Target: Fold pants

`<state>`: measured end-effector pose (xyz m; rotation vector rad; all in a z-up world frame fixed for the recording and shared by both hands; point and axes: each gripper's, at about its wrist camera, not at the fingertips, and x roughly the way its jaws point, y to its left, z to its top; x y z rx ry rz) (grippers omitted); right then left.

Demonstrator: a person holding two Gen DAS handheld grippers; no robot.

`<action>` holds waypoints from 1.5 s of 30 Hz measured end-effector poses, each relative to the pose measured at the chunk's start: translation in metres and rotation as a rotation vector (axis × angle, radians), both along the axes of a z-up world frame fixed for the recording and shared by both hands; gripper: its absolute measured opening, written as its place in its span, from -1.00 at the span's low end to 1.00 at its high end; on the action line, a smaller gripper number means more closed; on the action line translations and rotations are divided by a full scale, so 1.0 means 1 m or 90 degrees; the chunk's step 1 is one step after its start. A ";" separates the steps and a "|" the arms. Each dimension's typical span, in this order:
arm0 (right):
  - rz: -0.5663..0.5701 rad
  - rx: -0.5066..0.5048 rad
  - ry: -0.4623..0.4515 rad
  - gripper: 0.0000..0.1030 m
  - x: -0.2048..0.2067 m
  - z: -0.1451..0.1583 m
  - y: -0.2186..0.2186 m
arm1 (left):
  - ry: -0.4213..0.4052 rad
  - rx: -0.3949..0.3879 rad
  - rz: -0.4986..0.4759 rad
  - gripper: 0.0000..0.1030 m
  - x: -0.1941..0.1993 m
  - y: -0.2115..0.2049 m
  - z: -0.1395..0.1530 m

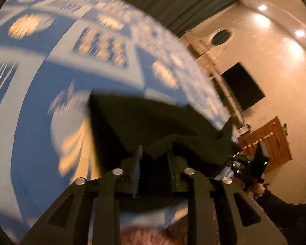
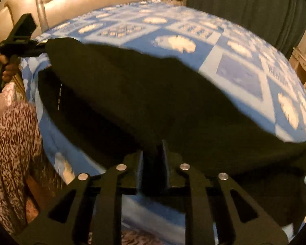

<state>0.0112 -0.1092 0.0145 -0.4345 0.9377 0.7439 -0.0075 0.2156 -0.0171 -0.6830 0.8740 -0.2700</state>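
Observation:
Dark pants (image 2: 144, 102) hang stretched between both grippers above a bed with a blue and white patterned cover (image 2: 234, 65). My right gripper (image 2: 153, 155) is shut on one end of the pants. My left gripper (image 1: 155, 155) is shut on the other end of the pants (image 1: 153, 120). The left gripper also shows in the right wrist view (image 2: 38, 48) at the far left, gripping the fabric. The right gripper shows in the left wrist view (image 1: 237, 159) at the right, held by a hand. The left wrist view is blurred by motion.
A cream tufted headboard (image 2: 81, 2) stands behind the bed. A dark curtain (image 2: 244, 4) hangs at the back right. A person's patterned clothing (image 2: 12, 143) is at the left. A wooden door (image 1: 273, 143) and a dark wall panel (image 1: 242, 85) show at the right.

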 end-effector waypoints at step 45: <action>-0.478 0.487 0.433 -0.79 0.051 -0.059 -0.134 | 0.132 -0.090 0.269 -0.79 -0.028 -0.046 -0.039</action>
